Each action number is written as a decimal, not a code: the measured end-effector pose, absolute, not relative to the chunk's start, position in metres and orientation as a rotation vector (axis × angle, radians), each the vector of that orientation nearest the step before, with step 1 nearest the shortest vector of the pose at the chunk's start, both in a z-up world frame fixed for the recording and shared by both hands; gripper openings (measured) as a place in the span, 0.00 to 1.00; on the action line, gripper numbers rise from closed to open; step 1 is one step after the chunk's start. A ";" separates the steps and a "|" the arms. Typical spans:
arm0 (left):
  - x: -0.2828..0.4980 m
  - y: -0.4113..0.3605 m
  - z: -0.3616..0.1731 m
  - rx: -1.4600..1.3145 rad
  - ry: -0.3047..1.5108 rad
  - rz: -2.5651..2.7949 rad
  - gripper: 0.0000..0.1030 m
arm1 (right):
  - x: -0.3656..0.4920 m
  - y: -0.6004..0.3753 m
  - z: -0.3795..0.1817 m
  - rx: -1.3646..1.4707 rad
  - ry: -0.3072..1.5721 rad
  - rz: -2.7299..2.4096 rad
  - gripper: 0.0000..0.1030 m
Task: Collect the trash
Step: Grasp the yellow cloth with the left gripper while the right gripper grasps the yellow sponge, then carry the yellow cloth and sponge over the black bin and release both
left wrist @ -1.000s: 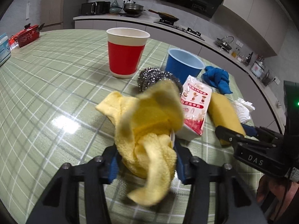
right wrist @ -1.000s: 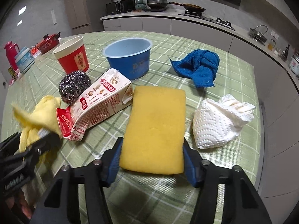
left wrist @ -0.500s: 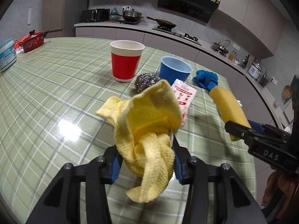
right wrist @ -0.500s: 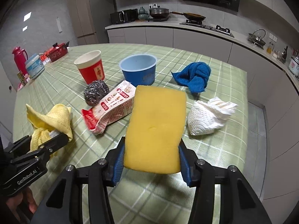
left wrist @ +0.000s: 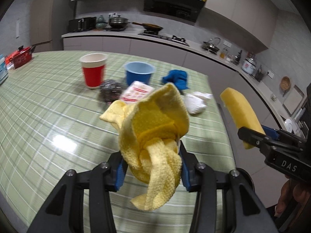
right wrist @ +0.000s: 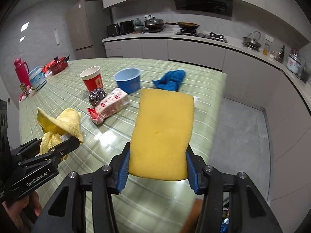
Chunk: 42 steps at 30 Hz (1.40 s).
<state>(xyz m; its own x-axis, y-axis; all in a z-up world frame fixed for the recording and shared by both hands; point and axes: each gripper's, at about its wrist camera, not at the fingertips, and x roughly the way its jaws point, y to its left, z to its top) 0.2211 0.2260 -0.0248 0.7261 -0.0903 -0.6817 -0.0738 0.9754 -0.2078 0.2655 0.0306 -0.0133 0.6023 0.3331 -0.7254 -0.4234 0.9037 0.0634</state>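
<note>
1. We see the left claw (left wrist: 152, 168) closed narrow on a yellow cloth (left wrist: 155, 136). The blue pads press the bunched fabric from both sides; loose folds hang below and rise above the fingers.
2. The cloth is lifted clear of the counter (left wrist: 48, 116), which carries a green checked cover.
3. We see the right claw (right wrist: 157, 169) set at a medium width, clamped on the near end of a yellow sponge (right wrist: 163, 134). The sponge stands out forward from the pads, above the counter's edge.
4. On the counter, beyond both claws, we see a red cup (right wrist: 92, 78), a blue bowl (right wrist: 128, 79), a steel scourer (right wrist: 96, 96), a red-and-white packet (right wrist: 108, 105), a blue rag (right wrist: 171, 79) and a crumpled white paper towel (left wrist: 196, 103).
5. The scourer touches the packet; the cup and bowl stand upright behind them.
</note>
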 end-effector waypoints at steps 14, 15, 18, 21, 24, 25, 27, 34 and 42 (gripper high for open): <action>0.202 0.136 -0.011 -0.175 0.746 -0.138 0.46 | 0.223 -0.073 0.002 -0.075 0.800 0.316 0.51; 0.201 0.129 -0.010 -0.170 0.745 -0.149 0.46 | 0.220 -0.080 0.004 -0.072 0.797 0.307 0.51; 0.198 0.113 -0.008 -0.162 0.742 -0.171 0.46 | 0.211 -0.099 0.007 -0.064 0.792 0.284 0.51; 0.196 0.093 -0.008 -0.150 0.744 -0.197 0.46 | 0.203 -0.120 0.008 -0.054 0.789 0.258 0.51; 0.192 0.075 -0.009 -0.142 0.747 -0.220 0.46 | 0.196 -0.138 0.008 -0.045 0.792 0.234 0.51; 0.191 0.068 -0.009 -0.137 0.749 -0.230 0.46 | 0.194 -0.145 0.007 -0.041 0.793 0.225 0.51; 0.191 0.056 -0.011 -0.130 0.754 -0.246 0.46 | 0.190 -0.158 0.005 -0.036 0.797 0.210 0.51; 0.185 0.011 -0.023 -0.106 0.787 -0.295 0.46 | 0.177 -0.203 -0.009 -0.011 0.825 0.162 0.51; 0.178 -0.032 -0.051 -0.085 0.853 -0.333 0.46 | 0.171 -0.248 -0.034 0.013 0.874 0.123 0.51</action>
